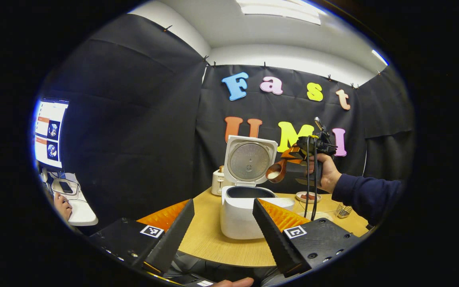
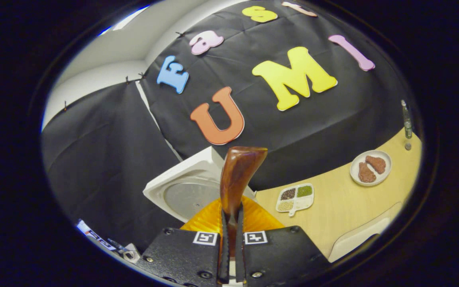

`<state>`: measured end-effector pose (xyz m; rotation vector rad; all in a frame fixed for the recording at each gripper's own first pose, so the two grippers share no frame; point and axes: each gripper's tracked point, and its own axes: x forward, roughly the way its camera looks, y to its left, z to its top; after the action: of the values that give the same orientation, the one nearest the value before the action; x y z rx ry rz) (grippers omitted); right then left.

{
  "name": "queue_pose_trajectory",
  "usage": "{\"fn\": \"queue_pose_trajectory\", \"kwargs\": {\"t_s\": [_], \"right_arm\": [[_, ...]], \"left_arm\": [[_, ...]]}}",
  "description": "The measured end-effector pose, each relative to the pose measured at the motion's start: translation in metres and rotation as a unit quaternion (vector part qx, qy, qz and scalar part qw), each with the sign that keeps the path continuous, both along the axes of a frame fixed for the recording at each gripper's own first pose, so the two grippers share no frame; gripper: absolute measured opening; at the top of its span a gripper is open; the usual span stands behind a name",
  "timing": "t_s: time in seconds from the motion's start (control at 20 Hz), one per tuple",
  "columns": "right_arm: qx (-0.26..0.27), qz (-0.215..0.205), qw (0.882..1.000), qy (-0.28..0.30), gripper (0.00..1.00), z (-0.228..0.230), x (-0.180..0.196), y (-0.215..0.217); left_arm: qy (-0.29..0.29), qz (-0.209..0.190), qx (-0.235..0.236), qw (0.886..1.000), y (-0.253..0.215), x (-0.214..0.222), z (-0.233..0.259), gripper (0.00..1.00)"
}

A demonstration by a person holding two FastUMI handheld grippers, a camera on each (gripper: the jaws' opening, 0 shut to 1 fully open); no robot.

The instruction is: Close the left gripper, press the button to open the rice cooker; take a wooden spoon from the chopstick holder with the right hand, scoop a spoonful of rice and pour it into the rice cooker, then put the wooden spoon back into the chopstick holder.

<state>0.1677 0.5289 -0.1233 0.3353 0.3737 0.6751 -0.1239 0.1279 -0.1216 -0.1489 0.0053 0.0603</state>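
Observation:
The white rice cooker (image 1: 239, 217) stands on the round wooden table (image 1: 209, 243) with its lid (image 1: 249, 161) raised and the dark inner pot showing. My left gripper (image 1: 223, 203) hovers in front of it, open, nothing between its fingers. A hand holds my right gripper (image 1: 313, 147) above and to the right of the pot. It is shut on the handle of the wooden spoon (image 1: 276, 172), whose bowl carries white rice. In the right gripper view, the right gripper (image 2: 232, 223) clamps the spoon (image 2: 237, 175), with the open lid (image 2: 185, 191) behind it.
A wire chopstick holder (image 1: 343, 210) and a small plate (image 1: 307, 196) sit right of the cooker, a white appliance (image 1: 216, 181) behind it. A divided grain dish (image 2: 295, 197), a plate of brown pieces (image 2: 371, 167) and a small bottle (image 2: 407, 125) lie on the table. A monitor (image 1: 50, 133) stands far left.

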Motion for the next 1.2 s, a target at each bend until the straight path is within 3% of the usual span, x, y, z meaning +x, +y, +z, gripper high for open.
{"fn": "queue_pose_trajectory", "kwargs": {"t_s": [0.2,0.4,0.55,0.7,0.85,0.95,1.05,1.1,1.2], "right_arm": [[-0.077,-0.009,0.994,-0.077,0.11,-0.007,-0.01,0.018],[-0.094,0.01,0.989,-0.112,0.11,-0.01,-0.029,0.037],[-0.129,0.016,0.979,-0.157,0.11,-0.008,-0.038,0.046],[-0.168,0.014,0.959,-0.226,0.11,-0.004,-0.047,0.051],[-0.218,0.021,0.927,-0.305,0.11,-0.004,-0.06,0.057],[-0.249,0.022,0.908,-0.337,0.11,-0.01,-0.066,0.058],[-0.264,0.025,0.898,-0.35,0.11,-0.014,-0.065,0.063],[-0.264,0.018,0.899,-0.349,0.11,-0.014,-0.065,0.06],[-0.242,-0.005,0.912,-0.331,0.11,-0.012,-0.065,0.047]], "left_arm": [[-0.001,-0.002,0.007,1.0,0.001,-0.004,0.003,0.94],[-0.004,0.003,0.004,1.0,0.006,-0.007,0.004,0.94],[0.003,0.005,0.004,1.0,0.005,-0.007,-0.002,0.94],[0.002,-0.001,0.004,1.0,0.002,-0.008,-0.003,0.94],[0.006,-0.001,0.006,1.0,0.002,-0.002,-0.002,0.94],[0.007,-0.001,0.006,1.0,0.001,-0.003,-0.002,0.94],[0.007,-0.007,0.002,1.0,-0.005,-0.004,0.0,0.94],[0.008,-0.009,0.003,1.0,-0.008,-0.004,0.0,0.94],[0.008,-0.007,0.01,1.0,-0.007,-0.003,0.0,0.94]]}}
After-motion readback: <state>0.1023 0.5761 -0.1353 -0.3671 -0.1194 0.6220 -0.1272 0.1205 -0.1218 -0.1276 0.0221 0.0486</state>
